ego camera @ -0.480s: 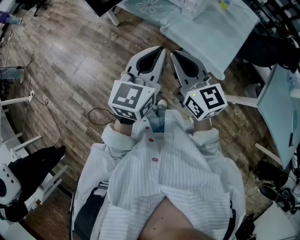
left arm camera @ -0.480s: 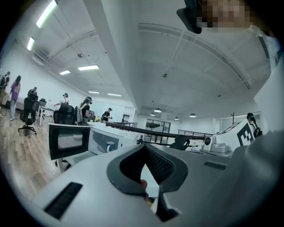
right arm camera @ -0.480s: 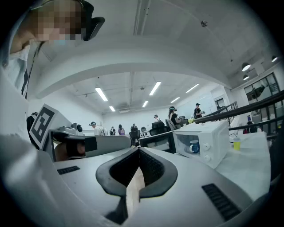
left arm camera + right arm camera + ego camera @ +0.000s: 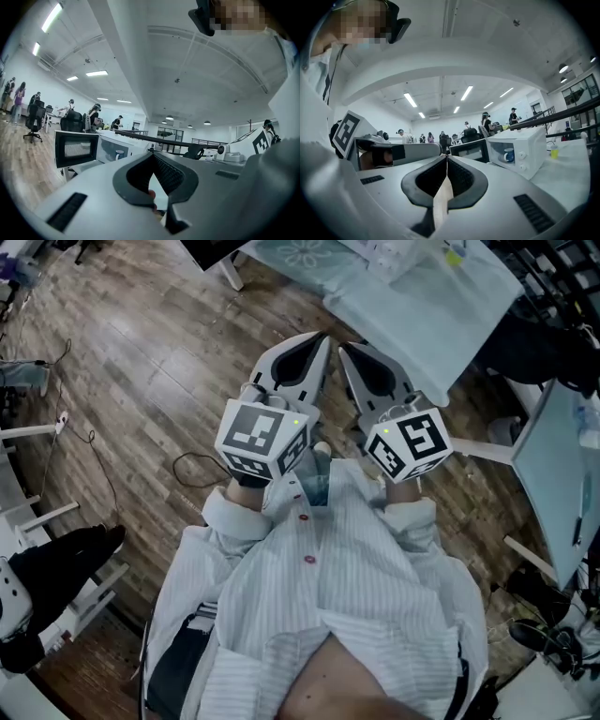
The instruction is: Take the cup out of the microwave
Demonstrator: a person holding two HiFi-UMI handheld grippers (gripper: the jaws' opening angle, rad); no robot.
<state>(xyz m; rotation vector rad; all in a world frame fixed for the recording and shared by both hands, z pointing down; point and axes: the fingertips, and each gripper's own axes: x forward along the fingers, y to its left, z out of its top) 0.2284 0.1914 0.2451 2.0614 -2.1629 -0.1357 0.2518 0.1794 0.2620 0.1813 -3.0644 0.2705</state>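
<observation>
Two grippers sit side by side, close against the person's shirt [image 4: 328, 568], pointing level.

- Left gripper [image 4: 322, 338]: jaws closed tip to tip, nothing between them.
- Right gripper [image 4: 345, 348]: likewise closed and empty.
- Open wood floor [image 4: 141, 362] lies left and ahead, with a loose cable [image 4: 192, 465] on it.
- The edge of a cloth-covered table [image 4: 422, 324] runs just beyond the right gripper's tips.
- In the right gripper view, the microwave [image 4: 527, 143] stands on a white tabletop [image 4: 562, 178], well apart from the jaws. Its door [image 4: 469, 150] is swung open to the left.
- The blue cup [image 4: 509, 154] is inside the cavity, untouched.

Against half a second ago, both grippers are in the same place with jaws unchanged. Only the floor at the left edge has slid slightly.
</observation>
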